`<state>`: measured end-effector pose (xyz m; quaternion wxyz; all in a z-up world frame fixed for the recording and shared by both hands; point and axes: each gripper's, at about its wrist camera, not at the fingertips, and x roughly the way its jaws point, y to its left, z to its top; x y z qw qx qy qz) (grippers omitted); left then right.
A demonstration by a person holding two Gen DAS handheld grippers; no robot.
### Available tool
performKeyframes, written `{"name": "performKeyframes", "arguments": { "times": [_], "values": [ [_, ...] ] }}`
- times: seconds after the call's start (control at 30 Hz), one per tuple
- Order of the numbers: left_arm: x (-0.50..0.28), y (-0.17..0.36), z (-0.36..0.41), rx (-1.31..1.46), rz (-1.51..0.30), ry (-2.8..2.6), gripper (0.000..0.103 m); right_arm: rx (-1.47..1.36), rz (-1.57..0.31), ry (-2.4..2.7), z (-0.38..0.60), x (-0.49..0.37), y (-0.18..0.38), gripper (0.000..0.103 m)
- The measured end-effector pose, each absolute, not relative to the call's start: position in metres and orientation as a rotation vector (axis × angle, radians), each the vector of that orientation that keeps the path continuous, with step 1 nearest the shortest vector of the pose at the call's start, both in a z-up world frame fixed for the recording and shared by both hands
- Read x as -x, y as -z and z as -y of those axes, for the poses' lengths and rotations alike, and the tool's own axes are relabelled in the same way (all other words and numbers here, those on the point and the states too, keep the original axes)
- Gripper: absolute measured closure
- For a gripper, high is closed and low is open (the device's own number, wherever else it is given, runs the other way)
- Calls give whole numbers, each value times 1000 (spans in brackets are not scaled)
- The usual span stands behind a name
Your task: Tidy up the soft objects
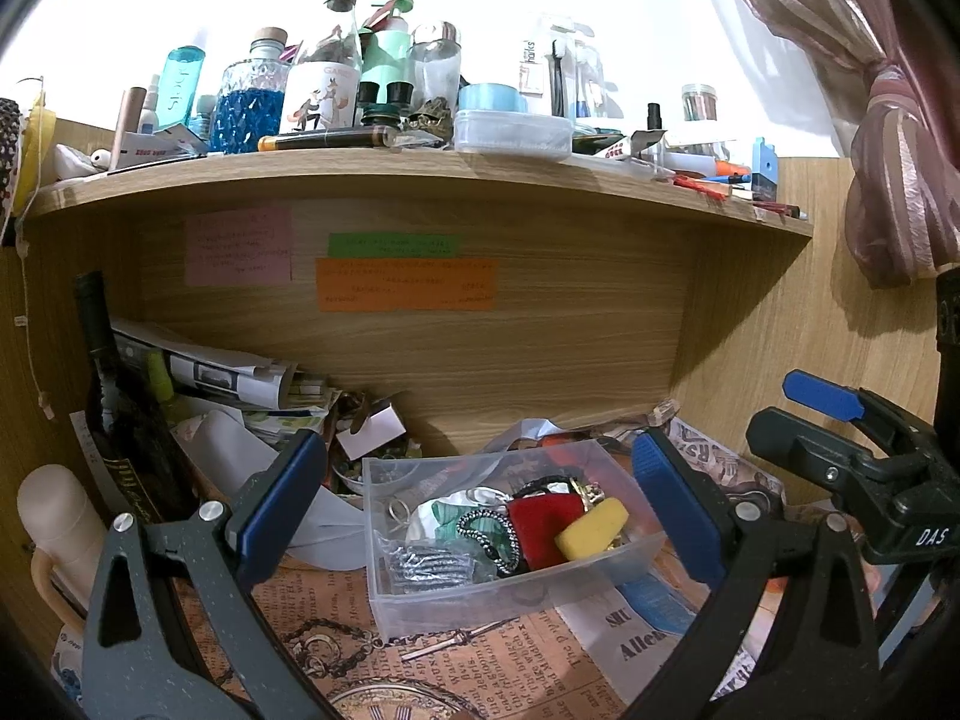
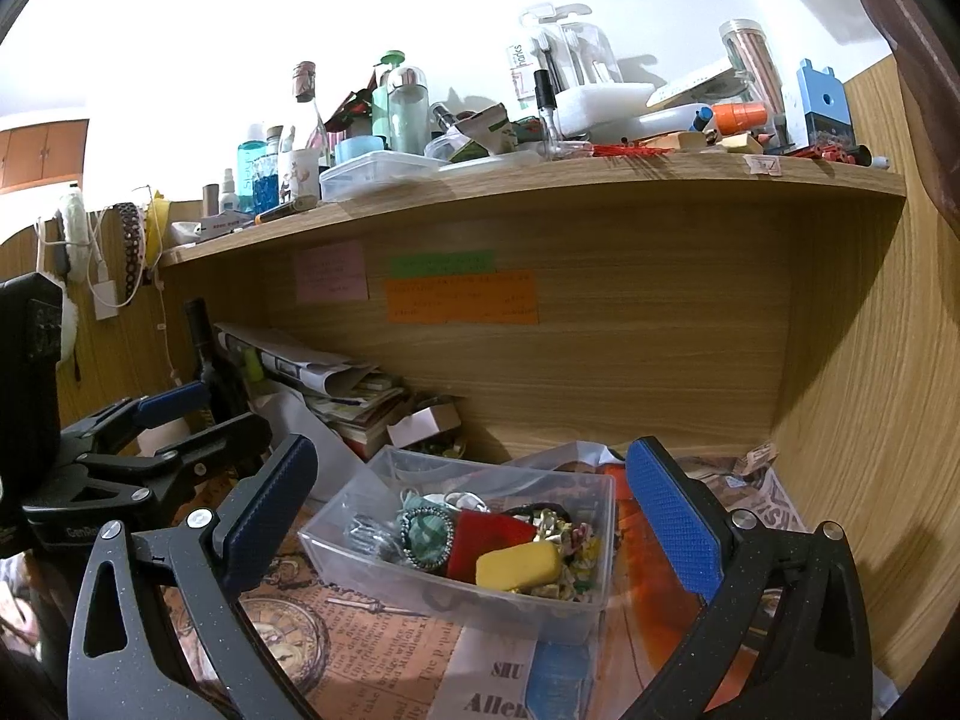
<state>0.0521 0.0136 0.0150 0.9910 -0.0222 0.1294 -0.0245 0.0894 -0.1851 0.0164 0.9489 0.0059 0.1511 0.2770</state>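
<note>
A clear plastic bin (image 1: 420, 600) (image 2: 336, 546) stands on the newsprint-covered desk under a shelf. It holds a yellow sponge (image 1: 591, 527) (image 2: 519, 566), a red soft pad (image 1: 540, 525) (image 2: 486, 540), a green-and-white cloth piece (image 1: 447, 513) (image 2: 427, 531), bead chains and small trinkets. My left gripper (image 1: 480, 504) is open and empty, its jaws framing the bin from in front. My right gripper (image 2: 474, 510) is open and empty, also just in front of the bin. Each gripper shows in the other's view, the right one (image 1: 840, 420) and the left one (image 2: 162, 420).
A dark wine bottle (image 1: 120, 420) (image 2: 210, 360), rolled papers and stacked books (image 1: 240, 384) (image 2: 336, 384) crowd the back left. A cream handled object (image 1: 54, 528) stands at left. The shelf (image 1: 420, 180) (image 2: 540, 186) overhead carries bottles and jars. A wooden side wall (image 2: 870, 420) closes the right.
</note>
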Motion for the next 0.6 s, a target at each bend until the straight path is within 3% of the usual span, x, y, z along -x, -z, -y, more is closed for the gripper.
{"name": "performKeyframes", "arguments": {
  "times": [0.6],
  "values": [
    [-52,-15,-12,40,-259,63,0,6,-324,-580,183,-92,-13,0]
  ]
}}
